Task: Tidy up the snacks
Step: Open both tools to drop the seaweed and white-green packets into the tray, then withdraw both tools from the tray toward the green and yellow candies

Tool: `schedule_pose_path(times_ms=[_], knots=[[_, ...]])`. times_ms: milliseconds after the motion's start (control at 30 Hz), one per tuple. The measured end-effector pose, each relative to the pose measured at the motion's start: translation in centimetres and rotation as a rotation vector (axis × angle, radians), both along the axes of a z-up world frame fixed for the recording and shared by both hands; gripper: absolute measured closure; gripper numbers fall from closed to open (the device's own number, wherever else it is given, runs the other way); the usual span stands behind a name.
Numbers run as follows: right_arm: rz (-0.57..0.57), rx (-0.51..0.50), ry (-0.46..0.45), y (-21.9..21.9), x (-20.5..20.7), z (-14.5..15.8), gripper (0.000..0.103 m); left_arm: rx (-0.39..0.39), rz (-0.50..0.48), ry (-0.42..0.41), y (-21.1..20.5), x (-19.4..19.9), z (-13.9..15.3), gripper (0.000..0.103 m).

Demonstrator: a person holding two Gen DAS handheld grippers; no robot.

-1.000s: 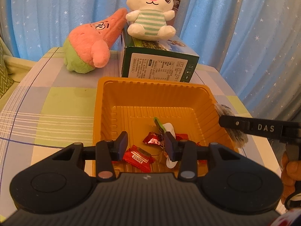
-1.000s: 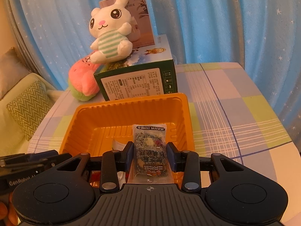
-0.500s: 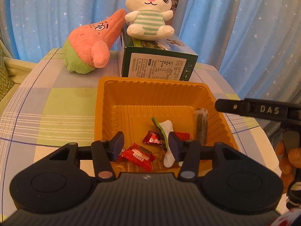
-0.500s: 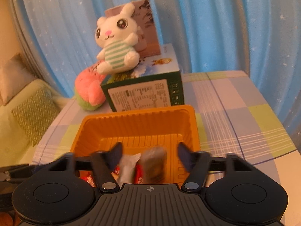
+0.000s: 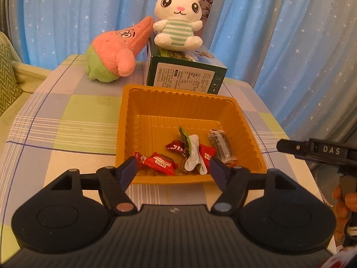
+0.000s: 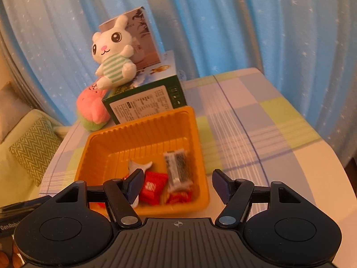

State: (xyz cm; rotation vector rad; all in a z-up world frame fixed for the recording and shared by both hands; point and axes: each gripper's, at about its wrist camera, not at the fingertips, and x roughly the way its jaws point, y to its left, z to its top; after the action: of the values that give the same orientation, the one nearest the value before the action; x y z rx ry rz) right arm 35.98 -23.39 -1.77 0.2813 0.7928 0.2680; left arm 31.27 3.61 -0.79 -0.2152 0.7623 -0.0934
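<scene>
An orange plastic tray (image 5: pixel 142 111) sits on the checked tablecloth and holds several wrapped snacks: red candies (image 5: pixel 161 162), a white-and-green packet (image 5: pixel 193 154) and a dark clear-wrapped snack bar (image 5: pixel 221 144). My left gripper (image 5: pixel 174 170) is open and empty, hovering at the tray's near rim. My right gripper (image 6: pixel 178 184) is open and empty above the tray's near edge (image 6: pixel 178 210); the dark snack bar (image 6: pixel 178 167) lies in the tray just beyond it. Part of the right gripper (image 5: pixel 312 150) shows at the right in the left wrist view.
A green box (image 5: pixel 185 76) stands behind the tray with a white bunny plush (image 5: pixel 178 31) on top. A pink-and-green star plush (image 5: pixel 116 53) lies to its left. Blue star curtains hang behind. A green sofa cushion (image 6: pixel 33 151) is off the table's left.
My right gripper opened and dropped the dark snack bar into the tray, then pulled back to the right. My left gripper opened wider and drew back toward the tray's near rim.
</scene>
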Motion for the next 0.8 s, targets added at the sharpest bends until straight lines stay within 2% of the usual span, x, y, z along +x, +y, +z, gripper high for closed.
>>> schedule_pose_path(times_ms=[433,800], knots=[[-0.025,-0.005,-0.026,-2.0,-11.4,3.3,0.035,0.027,0.035,-0.079,-0.9,-9.2,4.8,0.012],[-0.007,-0.035,-0.077,-2.1,-18.9,5.2,0.035,0.034,0.043,-0.122,-1.6,-16.1,7.1,0.004]])
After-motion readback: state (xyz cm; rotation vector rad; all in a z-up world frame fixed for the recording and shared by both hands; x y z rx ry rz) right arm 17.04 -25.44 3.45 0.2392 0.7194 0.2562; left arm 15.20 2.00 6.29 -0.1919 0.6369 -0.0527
